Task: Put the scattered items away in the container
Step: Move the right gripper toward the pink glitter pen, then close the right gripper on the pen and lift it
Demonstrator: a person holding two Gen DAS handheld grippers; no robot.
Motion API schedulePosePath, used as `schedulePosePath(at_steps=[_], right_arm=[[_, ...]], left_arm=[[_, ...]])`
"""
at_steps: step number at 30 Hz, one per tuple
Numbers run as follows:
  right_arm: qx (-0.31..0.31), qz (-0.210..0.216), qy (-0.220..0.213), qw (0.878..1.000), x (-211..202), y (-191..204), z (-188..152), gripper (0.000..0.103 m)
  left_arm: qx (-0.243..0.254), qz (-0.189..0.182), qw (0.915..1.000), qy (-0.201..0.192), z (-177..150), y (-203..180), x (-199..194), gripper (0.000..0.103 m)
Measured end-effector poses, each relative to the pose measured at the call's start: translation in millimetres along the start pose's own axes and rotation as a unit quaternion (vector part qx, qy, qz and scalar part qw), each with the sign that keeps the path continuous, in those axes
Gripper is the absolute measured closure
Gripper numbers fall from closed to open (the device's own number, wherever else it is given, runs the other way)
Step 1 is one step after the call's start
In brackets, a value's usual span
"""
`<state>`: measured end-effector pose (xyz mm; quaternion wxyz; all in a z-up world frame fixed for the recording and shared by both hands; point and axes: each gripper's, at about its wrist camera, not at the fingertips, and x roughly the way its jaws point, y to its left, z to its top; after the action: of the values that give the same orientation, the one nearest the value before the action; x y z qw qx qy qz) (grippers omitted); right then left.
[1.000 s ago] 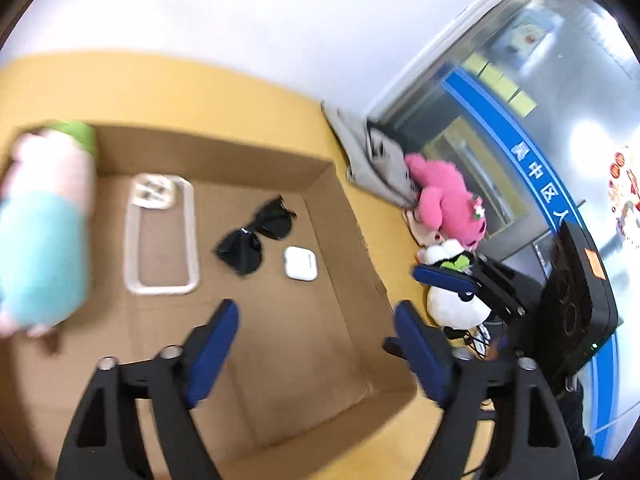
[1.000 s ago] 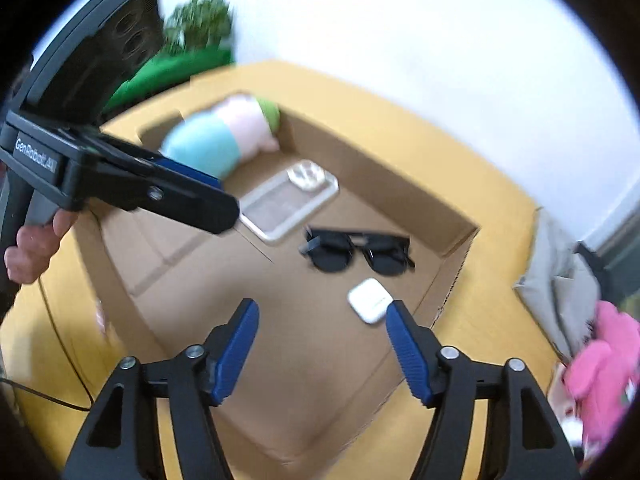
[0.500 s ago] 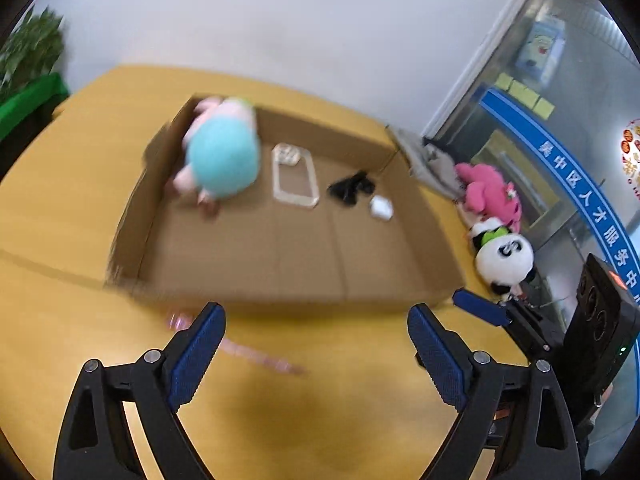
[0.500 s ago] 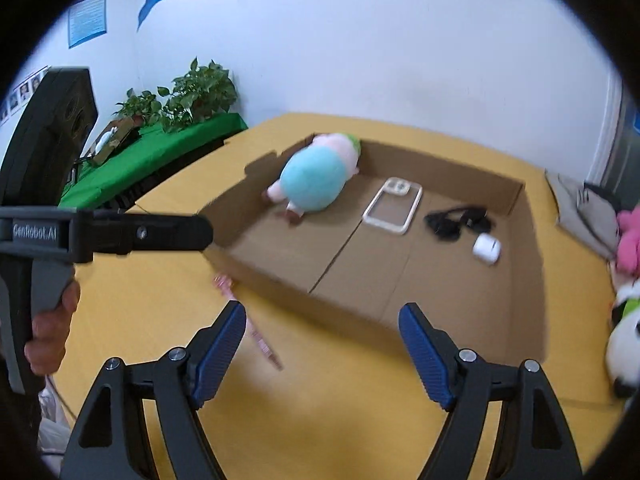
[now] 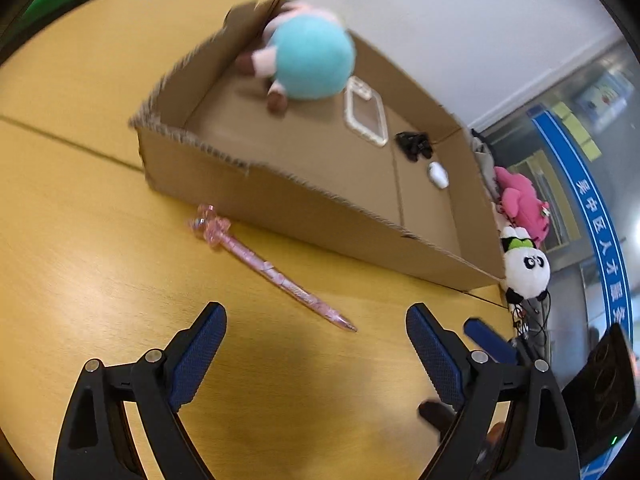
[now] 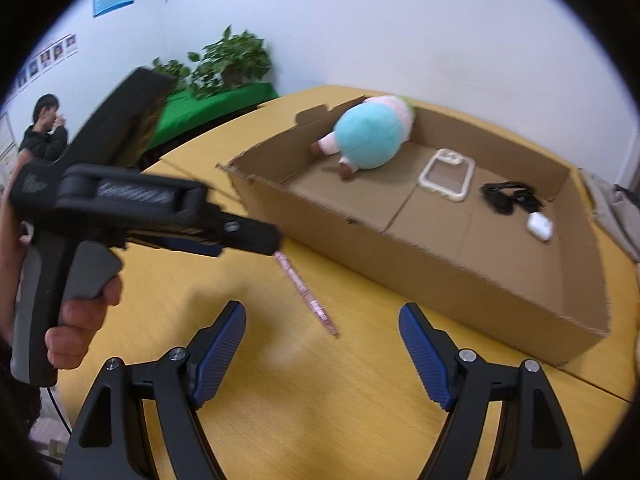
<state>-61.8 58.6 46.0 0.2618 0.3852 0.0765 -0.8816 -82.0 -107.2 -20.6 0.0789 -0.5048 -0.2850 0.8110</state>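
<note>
A yellow wooden worktop [image 5: 80,240] fills the left wrist view under a white wall, with a shallow cardboard box [image 5: 304,208] holding a teal plush toy [image 5: 312,60], a clear phone case [image 5: 366,112], black sunglasses [image 5: 414,146] and a white earbud case [image 5: 438,174]. A pink pen [image 5: 272,272] lies outside on the worktop, its ornate end just beside the box's near wall. The left gripper [image 5: 316,344] hovers near the pen's tip, fingers spread and empty. In the right wrist view, potted plants stand by the wall; the right gripper [image 6: 322,344] is likewise released and holds nothing, with the pen [image 6: 306,294] ahead, partly hidden by the other tool. The pen is thin and lies flat, so it will probably roll or skid away if the fingers close off-centre, and the two tools could collide reaching for it together.
</note>
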Motion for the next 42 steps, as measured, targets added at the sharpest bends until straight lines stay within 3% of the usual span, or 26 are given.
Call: schedulePosePath(at_steps=[4, 9, 12, 14, 18, 21, 23, 26, 27, 29, 35, 42], right_arm=[[-0.009, 0.031, 0.008, 0.999, 25, -1, -9, 0.024], [-0.032, 0.037, 0.040, 0.998, 59, 1, -7, 0.026], [-0.040, 0.036, 0.062, 0.997, 75, 1, -7, 0.045], [-0.043, 0.034, 0.076, 0.996, 83, 2, -10, 0.059], [-0.048, 0.033, 0.078, 0.995, 82, 8, -15, 0.063], [-0.049, 0.034, 0.083, 0.995, 78, 13, -18, 0.072], [-0.054, 0.032, 0.086, 0.994, 77, 18, -20, 0.086], [-0.065, 0.011, 0.088, 0.994, 75, 26, -22, 0.092], [-0.062, 0.010, 0.089, 0.994, 74, 27, -23, 0.092], [-0.056, 0.008, 0.088, 0.995, 71, 29, -25, 0.093], [-0.050, 0.026, 0.080, 0.995, 58, 41, -34, 0.094], [-0.028, 0.031, 0.032, 0.999, 21, 41, -23, 0.094]], left_arm=[[-0.037, 0.018, 0.9991, 0.010, 6, 15, 18, 0.015], [-0.059, 0.025, 0.9979, 0.011, 12, 21, 30, 0.019], [-0.063, 0.028, 0.9975, 0.012, 14, 21, 33, 0.020], [-0.065, 0.029, 0.9974, 0.012, 14, 22, 34, 0.028], [-0.067, 0.026, 0.9973, 0.013, 17, 24, 34, 0.033], [-0.069, 0.030, 0.9970, 0.014, 18, 26, 34, 0.039], [-0.070, 0.025, 0.9971, 0.018, 19, 27, 35, 0.052], [-0.068, 0.031, 0.9970, 0.020, 17, 27, 36, 0.061], [-0.067, 0.035, 0.9969, 0.020, 17, 27, 36, 0.062], [-0.074, 0.049, 0.9958, 0.021, 15, 31, 35, 0.086], [-0.080, 0.031, 0.9960, 0.024, 6, 36, 27, 0.092], [-0.025, 0.032, 0.9989, -0.023, 1, -4, -17, 0.093]])
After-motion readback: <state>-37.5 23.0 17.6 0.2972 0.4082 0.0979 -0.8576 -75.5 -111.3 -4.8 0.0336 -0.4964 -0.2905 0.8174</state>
